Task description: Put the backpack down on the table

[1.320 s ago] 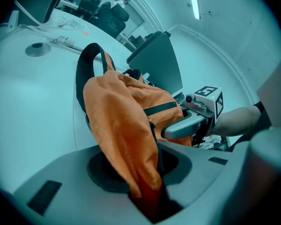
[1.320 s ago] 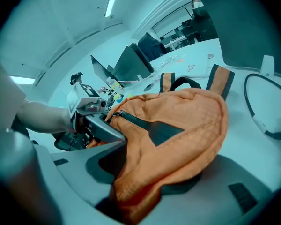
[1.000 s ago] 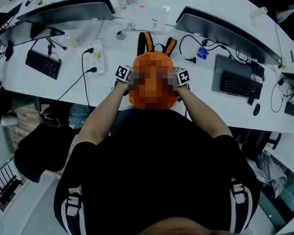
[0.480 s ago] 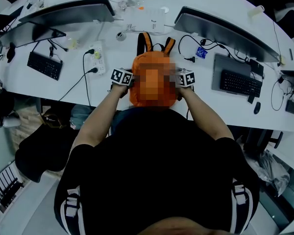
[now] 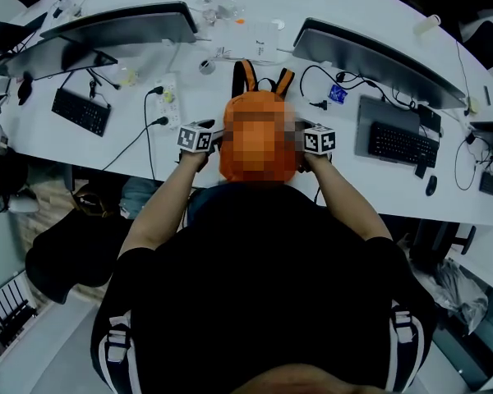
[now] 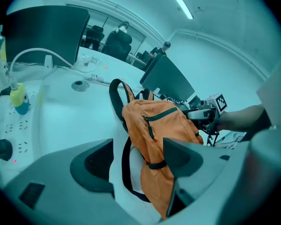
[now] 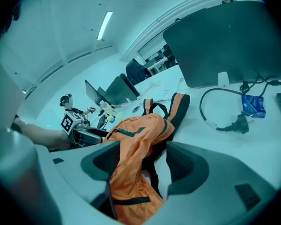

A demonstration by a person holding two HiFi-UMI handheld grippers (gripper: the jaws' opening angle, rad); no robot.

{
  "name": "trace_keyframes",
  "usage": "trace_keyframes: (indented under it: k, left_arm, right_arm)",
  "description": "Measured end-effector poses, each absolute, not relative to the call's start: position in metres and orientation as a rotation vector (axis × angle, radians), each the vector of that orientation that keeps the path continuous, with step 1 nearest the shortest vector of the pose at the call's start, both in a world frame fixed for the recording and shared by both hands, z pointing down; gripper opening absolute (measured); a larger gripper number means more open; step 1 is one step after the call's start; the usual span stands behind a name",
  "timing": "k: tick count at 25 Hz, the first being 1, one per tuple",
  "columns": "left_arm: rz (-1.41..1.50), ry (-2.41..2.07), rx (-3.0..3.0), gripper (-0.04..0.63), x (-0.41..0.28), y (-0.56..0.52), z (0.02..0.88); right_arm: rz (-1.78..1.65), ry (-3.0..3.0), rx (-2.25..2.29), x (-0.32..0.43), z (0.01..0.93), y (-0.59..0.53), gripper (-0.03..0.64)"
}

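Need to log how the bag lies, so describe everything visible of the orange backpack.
The orange backpack looks like thin, slack fabric with dark zips and trim and orange, dark-edged shoulder straps. It lies slumped on the white table, with the straps stretched toward the far side. The left gripper and right gripper flank it. Their jaws have just been opening, with the backpack between them, apparently unclamped.

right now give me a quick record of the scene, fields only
backpack: orange fabric backpack, resting on the white table, straps on the far side
left claw: open, just been opening, backpack between the jaws, pads not pressing
right claw: open, just been opening, backpack between the jaws, pads not pressing
task: backpack is down
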State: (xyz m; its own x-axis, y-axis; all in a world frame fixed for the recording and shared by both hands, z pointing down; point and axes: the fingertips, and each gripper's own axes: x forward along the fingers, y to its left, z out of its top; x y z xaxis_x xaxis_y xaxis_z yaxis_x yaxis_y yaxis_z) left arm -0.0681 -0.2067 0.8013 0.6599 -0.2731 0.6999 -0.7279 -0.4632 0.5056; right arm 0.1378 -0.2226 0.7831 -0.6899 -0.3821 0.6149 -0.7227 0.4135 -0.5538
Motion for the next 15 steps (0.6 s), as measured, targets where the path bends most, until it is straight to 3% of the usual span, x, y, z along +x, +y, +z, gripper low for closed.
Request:
trace_keyframes:
  k: [13, 15]
  left_arm:
    - [0.556, -0.909, 2.132, 0.310, -0.087, -0.212, 0.747]
    - [0.538, -0.898, 2.134, 0.274, -0.083, -0.208, 0.741]
  right_arm:
    - [1.146, -2.379, 0.941, 0.130, 0.739, -0.212, 0.303]
    - [1.127, -2.392, 0.936, 0.127, 0.733, -0.209, 0.298]
